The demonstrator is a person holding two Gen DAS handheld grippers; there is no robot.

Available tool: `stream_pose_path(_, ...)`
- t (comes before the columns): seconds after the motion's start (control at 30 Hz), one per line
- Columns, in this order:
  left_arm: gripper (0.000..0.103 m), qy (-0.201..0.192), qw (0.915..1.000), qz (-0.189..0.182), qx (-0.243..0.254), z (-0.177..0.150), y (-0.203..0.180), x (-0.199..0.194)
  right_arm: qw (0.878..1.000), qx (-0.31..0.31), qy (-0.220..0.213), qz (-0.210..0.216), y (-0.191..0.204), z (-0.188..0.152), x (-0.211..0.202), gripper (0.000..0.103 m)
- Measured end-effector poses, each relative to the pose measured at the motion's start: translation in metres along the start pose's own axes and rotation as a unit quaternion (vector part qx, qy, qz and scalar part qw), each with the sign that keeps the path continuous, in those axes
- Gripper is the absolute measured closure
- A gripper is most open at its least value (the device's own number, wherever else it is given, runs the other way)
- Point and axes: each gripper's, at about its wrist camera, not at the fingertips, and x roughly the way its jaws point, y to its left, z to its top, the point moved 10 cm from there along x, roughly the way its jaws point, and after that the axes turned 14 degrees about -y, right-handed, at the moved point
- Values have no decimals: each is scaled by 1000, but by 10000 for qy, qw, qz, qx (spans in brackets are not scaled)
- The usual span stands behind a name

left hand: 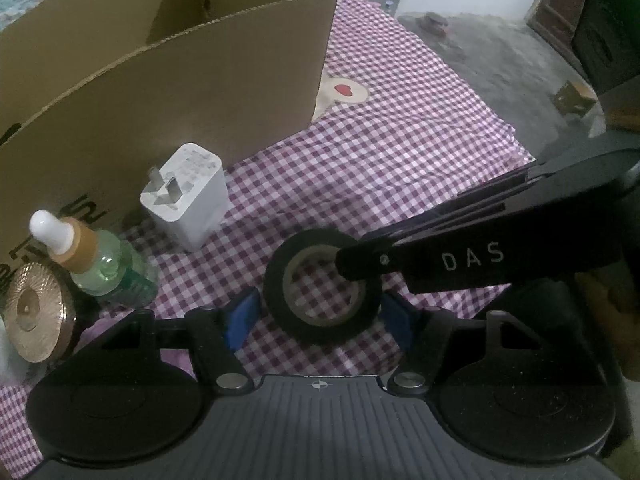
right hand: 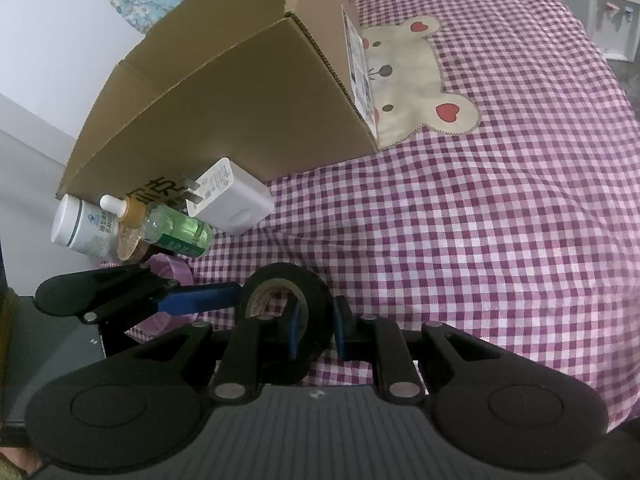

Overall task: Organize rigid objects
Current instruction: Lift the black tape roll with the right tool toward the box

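Observation:
A black tape roll (left hand: 322, 285) lies on the checked cloth. My left gripper (left hand: 320, 318) is open, its blue pads either side of the roll. My right gripper (right hand: 316, 332) is shut on the roll's wall (right hand: 316, 300), one finger inside the hole, one outside; it reaches in from the right in the left wrist view (left hand: 360, 260). A white charger (left hand: 188, 196), a green dropper bottle (left hand: 100, 268) and a gold-lidded jar (left hand: 32, 312) sit by the open cardboard box (left hand: 168, 92).
A white pill bottle (right hand: 84, 228) lies beside the dropper bottle (right hand: 172, 228). A pink tape roll (right hand: 172, 276) sits under my left gripper's finger (right hand: 196, 298). The cloth's edge and the floor (left hand: 500, 60) lie to the right.

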Motion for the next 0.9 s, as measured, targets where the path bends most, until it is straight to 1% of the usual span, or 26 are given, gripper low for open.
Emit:
stream_pose_path(0.23,37,-4,9994,158,322,1,-5,3,10000,80,-30,16,0,0,-1,85)
stream_pose_path(0.47,37,-2,9994,202,294,1,-4,3,9999,108,-125,3,2,0,-4,83)
stream_pose_path(0.63,37,-35,9993,221,285,4,-4,-3,9998,127,-130,36,4,0,-3,83)
stream_pose_path(0.9,37,-298,9984,334,335,17,-5,-27,9994,95,-328,64,22,8,-21,83)
